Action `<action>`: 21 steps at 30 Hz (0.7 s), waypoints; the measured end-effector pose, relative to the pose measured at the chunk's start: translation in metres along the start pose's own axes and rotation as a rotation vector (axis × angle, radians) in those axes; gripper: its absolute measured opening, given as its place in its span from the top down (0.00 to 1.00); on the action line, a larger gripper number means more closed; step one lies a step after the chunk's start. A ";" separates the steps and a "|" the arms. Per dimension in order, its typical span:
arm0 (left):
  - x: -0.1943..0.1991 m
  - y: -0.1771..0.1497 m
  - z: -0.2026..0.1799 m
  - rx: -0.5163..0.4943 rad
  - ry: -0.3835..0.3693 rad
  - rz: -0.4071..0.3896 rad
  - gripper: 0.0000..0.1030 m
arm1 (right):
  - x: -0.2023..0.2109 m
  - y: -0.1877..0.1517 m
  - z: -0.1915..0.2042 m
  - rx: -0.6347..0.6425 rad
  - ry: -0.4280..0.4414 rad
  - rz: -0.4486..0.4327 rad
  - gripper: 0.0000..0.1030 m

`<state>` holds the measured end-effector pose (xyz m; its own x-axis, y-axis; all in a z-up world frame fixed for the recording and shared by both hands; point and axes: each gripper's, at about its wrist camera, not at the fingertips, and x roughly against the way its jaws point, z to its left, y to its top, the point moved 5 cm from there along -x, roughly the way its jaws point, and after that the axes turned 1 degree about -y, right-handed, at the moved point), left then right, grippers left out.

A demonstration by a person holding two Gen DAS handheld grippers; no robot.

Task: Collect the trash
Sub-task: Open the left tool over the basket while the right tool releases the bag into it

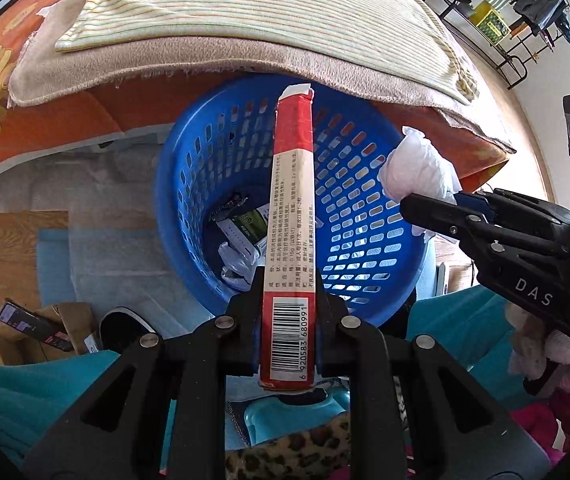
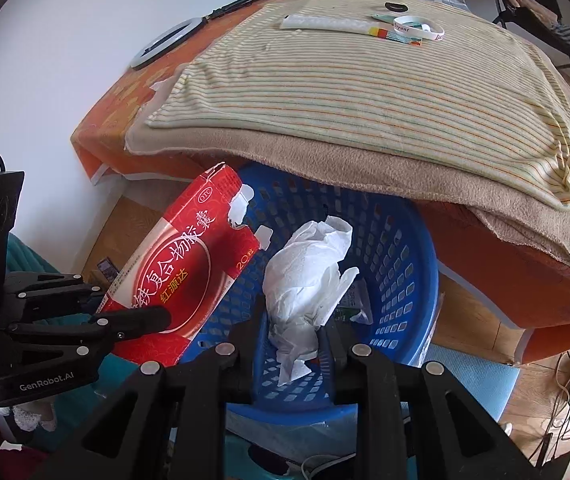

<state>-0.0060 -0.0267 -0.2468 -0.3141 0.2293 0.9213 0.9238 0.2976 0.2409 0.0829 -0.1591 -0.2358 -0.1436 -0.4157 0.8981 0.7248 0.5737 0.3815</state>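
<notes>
My left gripper (image 1: pixel 289 316) is shut on a flat red medicine box (image 1: pixel 292 216), held edge-on above the blue slotted basket (image 1: pixel 369 280). The box also shows in the right wrist view (image 2: pixel 181 276), with the left gripper (image 2: pixel 133 316) clamped on its lower end. My right gripper (image 2: pixel 293 332) is shut on a crumpled white tissue (image 2: pixel 309 280) above the basket (image 2: pixel 409 300). In the left wrist view the right gripper (image 1: pixel 441 210) holds the tissue (image 1: pixel 417 172) over the basket's right rim. Wrappers and paper (image 1: pixel 241 236) lie in the basket's bottom.
A table with an orange cover, a beige blanket (image 2: pixel 365 160) and a striped cloth (image 2: pixel 365 80) overhangs the basket. A white strip and a wristband (image 2: pixel 413 28) lie on the cloth. A phone (image 1: pixel 33 324), a cardboard box and a shoe sit on the floor at left.
</notes>
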 end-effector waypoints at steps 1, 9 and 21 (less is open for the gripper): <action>-0.001 0.001 0.001 0.005 -0.002 0.003 0.83 | -0.001 -0.001 0.000 -0.002 0.000 0.002 0.77; -0.006 0.007 0.001 0.016 0.003 0.003 0.83 | -0.008 -0.001 -0.003 -0.022 0.001 0.014 0.76; -0.009 0.009 0.003 0.022 0.012 -0.005 0.79 | -0.009 -0.002 -0.010 -0.048 -0.017 0.019 0.50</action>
<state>0.0044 -0.0231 -0.2536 -0.3160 0.2165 0.9237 0.9171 0.3193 0.2389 0.0895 -0.1633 -0.2467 -0.1405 -0.3924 0.9090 0.7589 0.5469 0.3534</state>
